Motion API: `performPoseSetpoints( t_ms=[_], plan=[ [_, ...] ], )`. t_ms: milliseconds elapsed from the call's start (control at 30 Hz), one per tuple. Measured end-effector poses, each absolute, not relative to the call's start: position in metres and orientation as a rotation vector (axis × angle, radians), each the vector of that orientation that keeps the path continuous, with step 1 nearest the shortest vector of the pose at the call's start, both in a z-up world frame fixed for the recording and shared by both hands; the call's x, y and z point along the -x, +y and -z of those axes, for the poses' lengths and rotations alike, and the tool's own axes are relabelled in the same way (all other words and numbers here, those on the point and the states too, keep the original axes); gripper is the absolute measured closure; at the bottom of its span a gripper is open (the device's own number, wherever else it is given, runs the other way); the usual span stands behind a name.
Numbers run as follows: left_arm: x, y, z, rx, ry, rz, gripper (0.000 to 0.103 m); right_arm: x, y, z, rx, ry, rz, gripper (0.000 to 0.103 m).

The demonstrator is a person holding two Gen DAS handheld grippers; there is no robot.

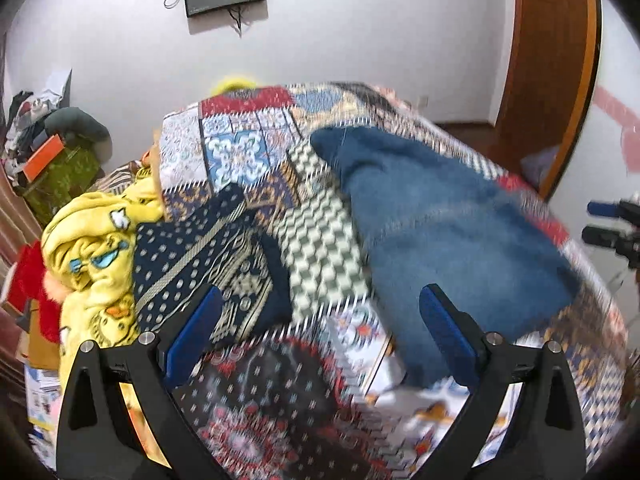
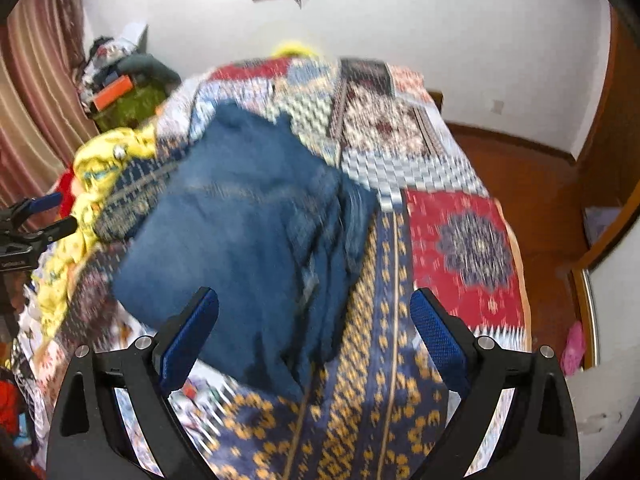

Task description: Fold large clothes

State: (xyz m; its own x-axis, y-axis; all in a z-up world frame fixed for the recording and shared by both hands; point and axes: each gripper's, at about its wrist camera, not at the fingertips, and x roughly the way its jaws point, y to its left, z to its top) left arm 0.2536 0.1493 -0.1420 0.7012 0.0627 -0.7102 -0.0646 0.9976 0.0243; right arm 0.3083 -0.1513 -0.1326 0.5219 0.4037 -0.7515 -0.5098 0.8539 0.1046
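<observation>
A folded pair of blue jeans [image 1: 448, 232] lies on a bed with a patchwork cover [image 1: 256, 152]. It also shows in the right wrist view [image 2: 248, 232], folded into a thick block. My left gripper [image 1: 320, 320] is open and empty, above the cover just left of the jeans' near end. My right gripper [image 2: 314, 324] is open and empty, over the jeans' near right edge. The right gripper shows at the right edge of the left wrist view [image 1: 612, 224], and the left gripper at the left edge of the right wrist view [image 2: 36, 220]. Both views are motion-blurred.
A yellow cartoon-print blanket [image 1: 96, 264] and red cloth [image 1: 36, 280] are bunched at the bed's left side. A cluttered table with an orange box [image 1: 44, 160] stands by the wall. A wooden door [image 1: 552, 72] and wood floor [image 2: 532, 200] are on the right.
</observation>
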Motion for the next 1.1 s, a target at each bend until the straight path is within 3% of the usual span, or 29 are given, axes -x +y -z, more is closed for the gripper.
performPoseSetpoints(
  t_ms=[200,533,967,1033,1067,1100],
  plan=[
    [-0.299,0.156,0.154,0.185,0.847,0.064,0.004,-0.336,-0.137,0.137,0.022,0.867,-0.579,0.004],
    [-0.370,0.161,0.237,0.512,1.064,0.277,0.004,-0.407,-0.131,0.223,-0.133,1.193,-0.633,0.004],
    [-0.406,0.146,0.272,0.639,1.108,0.383,0.003,-0.451,-0.135,0.254,-0.321,1.255,-0.804,0.000],
    [-0.411,0.142,0.270,0.637,1.107,0.385,0.007,-0.455,-0.133,0.253,-0.336,1.260,-0.807,0.000],
    [-0.412,0.139,0.269,0.644,1.105,0.399,0.019,-0.454,-0.132,0.252,-0.336,1.262,-0.807,0.003],
    [-0.415,0.138,0.266,0.646,1.108,0.400,0.021,-0.453,-0.131,0.251,-0.333,1.264,-0.808,0.006]
  ],
)
